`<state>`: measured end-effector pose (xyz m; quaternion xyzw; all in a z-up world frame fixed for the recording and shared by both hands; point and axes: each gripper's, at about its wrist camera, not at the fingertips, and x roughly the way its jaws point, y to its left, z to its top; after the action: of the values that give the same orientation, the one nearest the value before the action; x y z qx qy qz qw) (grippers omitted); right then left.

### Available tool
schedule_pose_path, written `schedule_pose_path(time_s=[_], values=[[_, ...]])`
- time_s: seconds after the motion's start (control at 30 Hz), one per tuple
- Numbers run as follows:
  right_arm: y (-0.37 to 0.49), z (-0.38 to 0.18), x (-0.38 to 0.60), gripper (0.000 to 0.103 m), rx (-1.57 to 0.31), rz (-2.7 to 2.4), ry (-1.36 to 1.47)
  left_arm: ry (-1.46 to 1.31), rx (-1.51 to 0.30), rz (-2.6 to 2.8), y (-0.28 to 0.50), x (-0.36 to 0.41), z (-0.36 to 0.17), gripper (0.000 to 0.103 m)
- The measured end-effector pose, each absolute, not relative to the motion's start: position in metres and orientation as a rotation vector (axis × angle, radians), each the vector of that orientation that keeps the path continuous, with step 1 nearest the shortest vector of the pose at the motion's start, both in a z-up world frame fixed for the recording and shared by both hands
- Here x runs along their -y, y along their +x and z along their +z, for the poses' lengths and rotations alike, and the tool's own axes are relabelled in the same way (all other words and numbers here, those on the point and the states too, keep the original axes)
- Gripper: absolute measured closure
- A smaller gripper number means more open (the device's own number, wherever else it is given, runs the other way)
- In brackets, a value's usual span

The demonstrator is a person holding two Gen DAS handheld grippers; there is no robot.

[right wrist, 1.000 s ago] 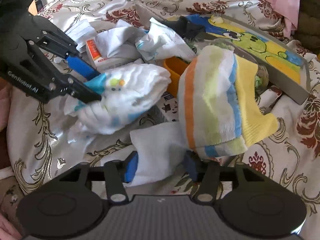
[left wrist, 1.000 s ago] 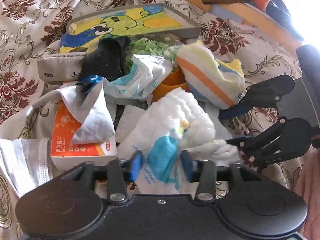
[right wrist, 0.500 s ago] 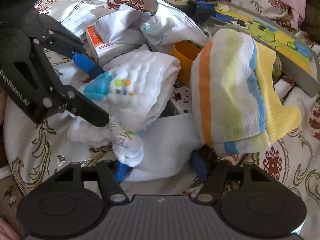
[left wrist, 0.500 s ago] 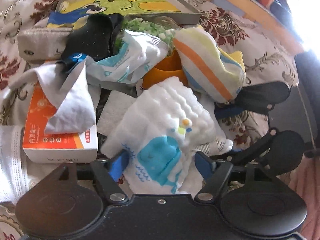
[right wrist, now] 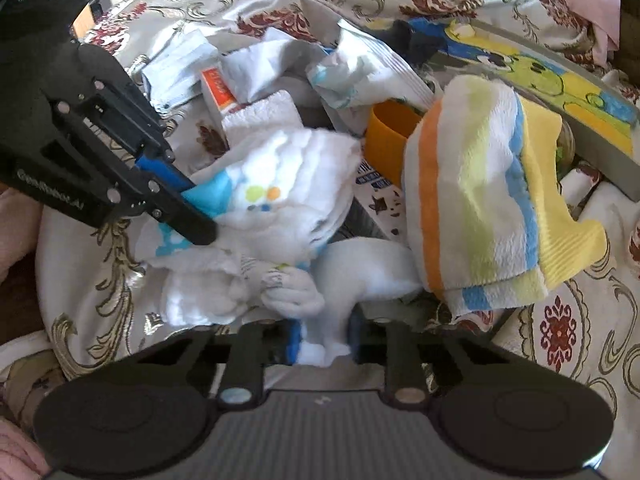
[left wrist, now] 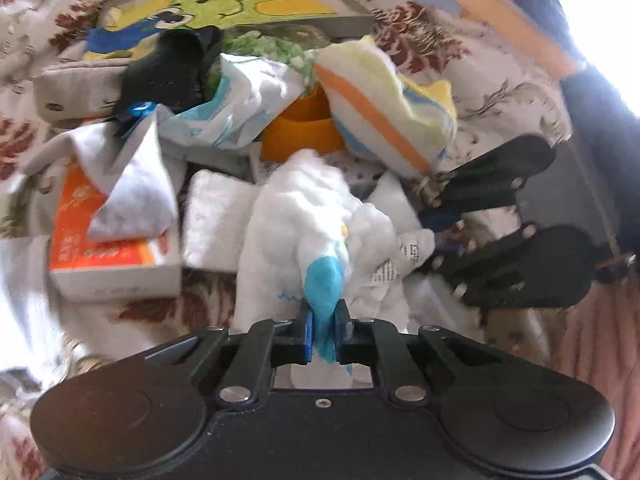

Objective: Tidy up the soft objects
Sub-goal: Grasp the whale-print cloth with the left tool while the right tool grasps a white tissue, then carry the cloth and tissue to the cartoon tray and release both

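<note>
Tightly, left claw (left wrist: 323, 334) pinches white cloth (left wrist: 304, 224) edge amid crowded clutter.

I am seeing a floral bedspread (right wrist: 568, 320) carrying an orange box (left wrist: 108, 256), striped towel (right wrist: 480, 208) and cartoon tray (left wrist: 344, 22).

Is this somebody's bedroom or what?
Probably a bedroom: everything sits on a floral bedspread, with a striped towel, a tissue box and a cartoon picture board piled on it.
</note>
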<state>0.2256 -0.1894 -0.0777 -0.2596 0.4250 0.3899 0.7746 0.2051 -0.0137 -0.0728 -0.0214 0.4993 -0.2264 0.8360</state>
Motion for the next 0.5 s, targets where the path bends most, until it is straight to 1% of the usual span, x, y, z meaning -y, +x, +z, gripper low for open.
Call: schedule_pose_path(time_s=[0.03, 0.13, 0.33, 0.5], values=[[0.223, -0.077, 0.189, 0.088, -0.91, 0.845, -0.57, -0.038, -1.045, -0.462, 0.201, 0.015, -0.071, 0.094], [0.213, -0.072, 0.189, 0.09, -0.865, 0.845, -0.596, -0.028, -0.973, -0.418, 0.185, 0.016, -0.059, 0.095], [0.205, -0.061, 0.19, 0.091, -0.74, 0.834, -0.598, 0.04, -0.807, -0.295, 0.146, 0.021, -0.042, 0.095], [0.197, -0.051, 0.196, 0.09, -0.653, 0.828, -0.581, 0.203, -0.686, -0.201, 0.12, 0.039, -0.04, 0.095]])
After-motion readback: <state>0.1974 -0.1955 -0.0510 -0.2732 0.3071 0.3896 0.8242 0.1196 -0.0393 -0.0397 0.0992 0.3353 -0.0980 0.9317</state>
